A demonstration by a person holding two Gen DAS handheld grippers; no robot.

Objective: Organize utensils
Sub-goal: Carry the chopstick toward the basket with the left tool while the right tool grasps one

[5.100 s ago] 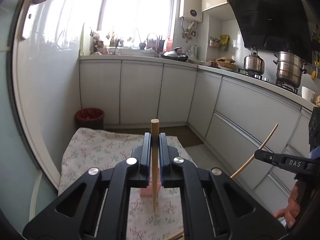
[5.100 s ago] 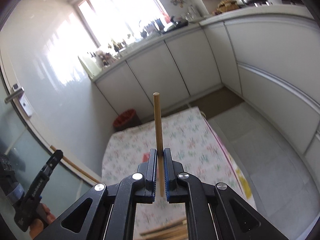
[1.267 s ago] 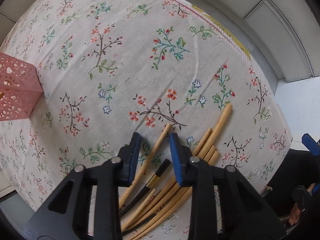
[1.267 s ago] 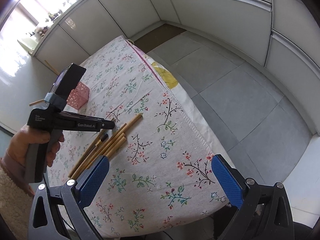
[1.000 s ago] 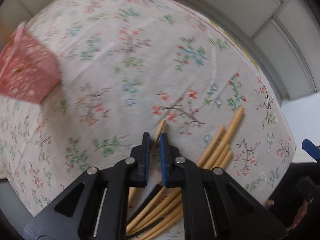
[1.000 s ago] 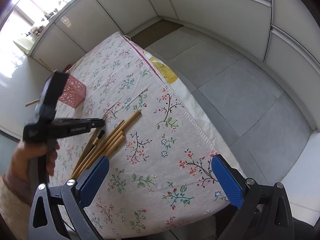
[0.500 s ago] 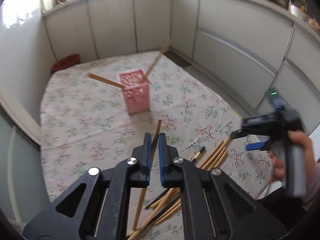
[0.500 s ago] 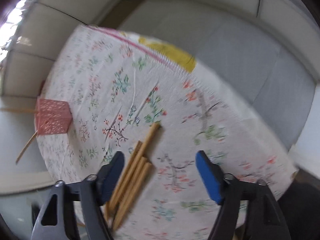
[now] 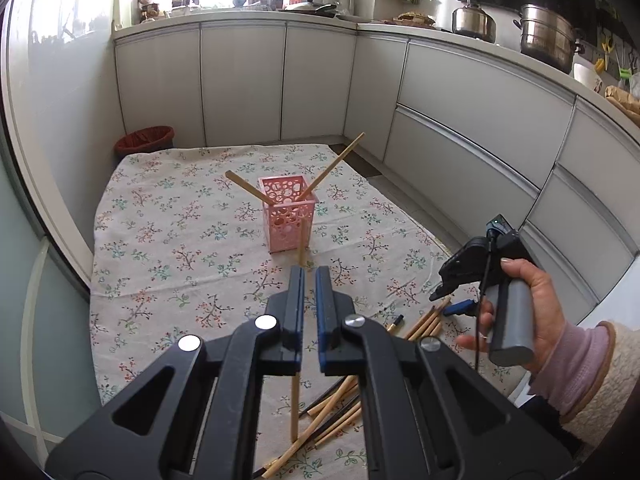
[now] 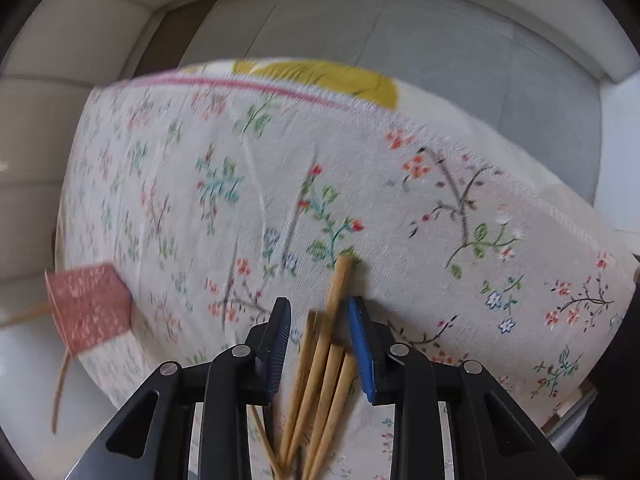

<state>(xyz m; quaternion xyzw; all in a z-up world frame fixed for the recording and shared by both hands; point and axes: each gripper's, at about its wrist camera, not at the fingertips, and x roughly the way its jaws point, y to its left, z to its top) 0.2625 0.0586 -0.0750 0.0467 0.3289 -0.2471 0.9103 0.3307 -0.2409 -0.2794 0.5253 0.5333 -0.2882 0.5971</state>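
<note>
My left gripper (image 9: 308, 276) is shut on one wooden chopstick (image 9: 299, 250), held upright above the table and in line with the pink perforated holder (image 9: 289, 216). Two chopsticks (image 9: 336, 164) lean out of that holder. A person's hand holds my right gripper (image 9: 448, 300) low over the loose chopsticks (image 9: 424, 322) at the table's right side. In the right wrist view my right gripper (image 10: 320, 340) points steeply down. Its jaws are closing, with several chopsticks (image 10: 328, 344) between the blue pads (image 10: 280, 340); a gap still shows on the left. The holder (image 10: 90, 312) is blurred at left.
A floral tablecloth (image 9: 160, 240) covers the table, with its right edge (image 10: 500, 172) close to the pile. More chopsticks (image 9: 340, 400), some dark, lie near the front. White cabinets (image 9: 480, 120) line the back and right. A red bin (image 9: 145, 140) stands behind the table.
My left gripper closed on a chopstick, rose with it and now faces the holder. My right gripper swung down over the pile, and its jaws narrowed from wide open.
</note>
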